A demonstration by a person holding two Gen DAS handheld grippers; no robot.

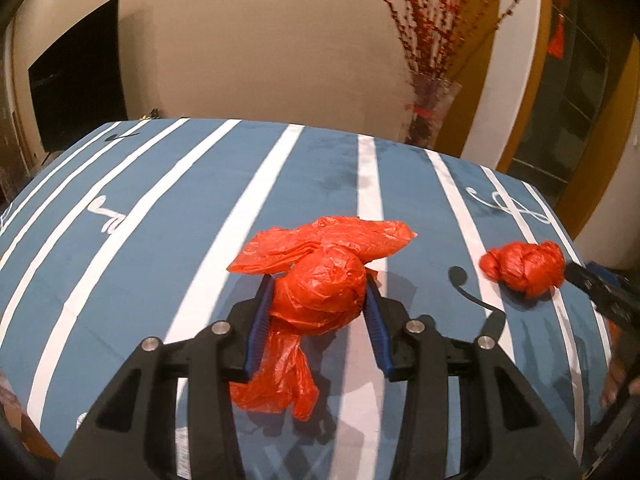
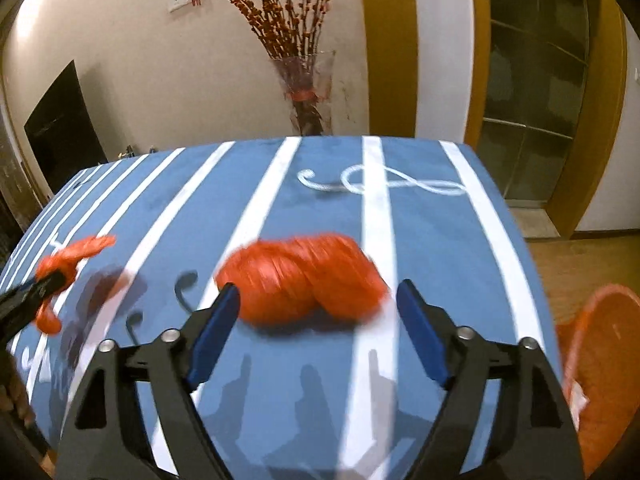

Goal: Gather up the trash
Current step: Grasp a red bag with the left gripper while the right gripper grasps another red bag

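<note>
My left gripper (image 1: 320, 284) is shut on a crumpled red plastic bag (image 1: 320, 292), whose loose ends spread in front and hang below the blue pads. It is held just above the blue, white-striped tablecloth (image 1: 160, 240). A second red bundle, tightly wadded (image 2: 304, 280), lies on the cloth; it also shows at the right of the left wrist view (image 1: 524, 266). My right gripper (image 2: 318, 292) is open, its fingers on either side of this bundle, not closed on it. The left gripper with its bag shows at the left of the right wrist view (image 2: 56, 272).
An orange mesh basket (image 2: 600, 360) stands off the table's right edge, on the wooden floor. A glass vase of red branches (image 2: 306, 92) stands behind the table's far edge. A dark TV screen (image 1: 78, 76) is on the wall at the left.
</note>
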